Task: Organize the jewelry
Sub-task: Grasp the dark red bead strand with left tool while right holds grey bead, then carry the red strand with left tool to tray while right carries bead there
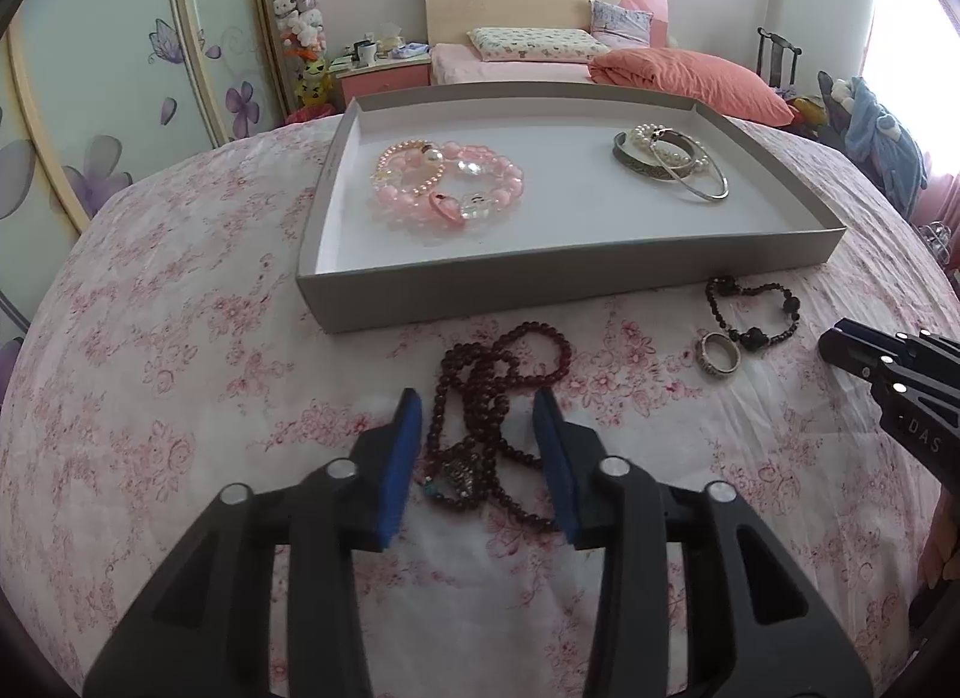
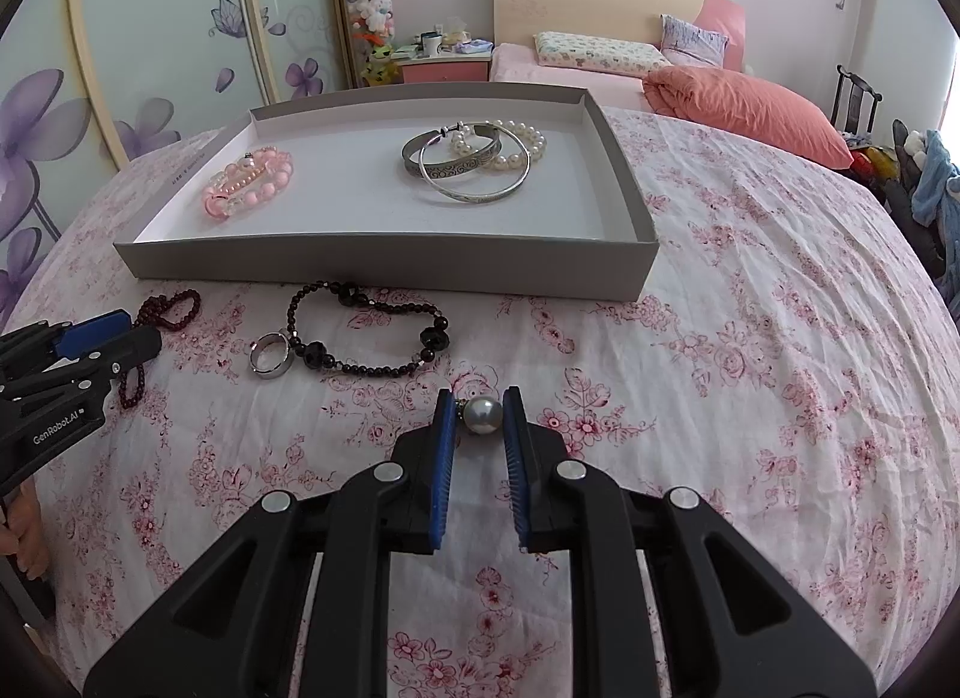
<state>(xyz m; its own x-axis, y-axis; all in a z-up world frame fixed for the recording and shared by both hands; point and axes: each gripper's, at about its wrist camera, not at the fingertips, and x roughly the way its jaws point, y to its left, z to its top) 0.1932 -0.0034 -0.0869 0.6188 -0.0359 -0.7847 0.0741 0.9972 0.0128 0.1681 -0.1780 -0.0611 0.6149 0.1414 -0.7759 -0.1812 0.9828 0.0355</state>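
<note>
A dark red bead necklace [image 1: 480, 374] lies coiled on the floral cloth, and part of it runs between the blue pads of my left gripper [image 1: 478, 407], which is open around it without pressing. My right gripper [image 2: 479, 404] is shut on a grey pearl piece [image 2: 483, 415] just above the cloth. A black bead bracelet [image 2: 366, 332] and a silver ring [image 2: 273, 353] lie in front of the grey tray [image 2: 360, 266]. The tray holds pink bead bracelets [image 1: 450, 182], silver bangles [image 2: 468, 170] and a white pearl bracelet [image 2: 528, 146]. Each gripper shows at the edge of the other's view: the right gripper [image 1: 840, 341], the left gripper [image 2: 120, 332].
The floral cloth [image 2: 750, 338] covers a rounded table top that drops away on all sides. Behind it stand a bed with a salmon quilt [image 1: 690, 74], a pink nightstand [image 1: 384, 77] and a flowered wardrobe [image 1: 120, 98]. A chair with clothes [image 1: 876, 140] is at the right.
</note>
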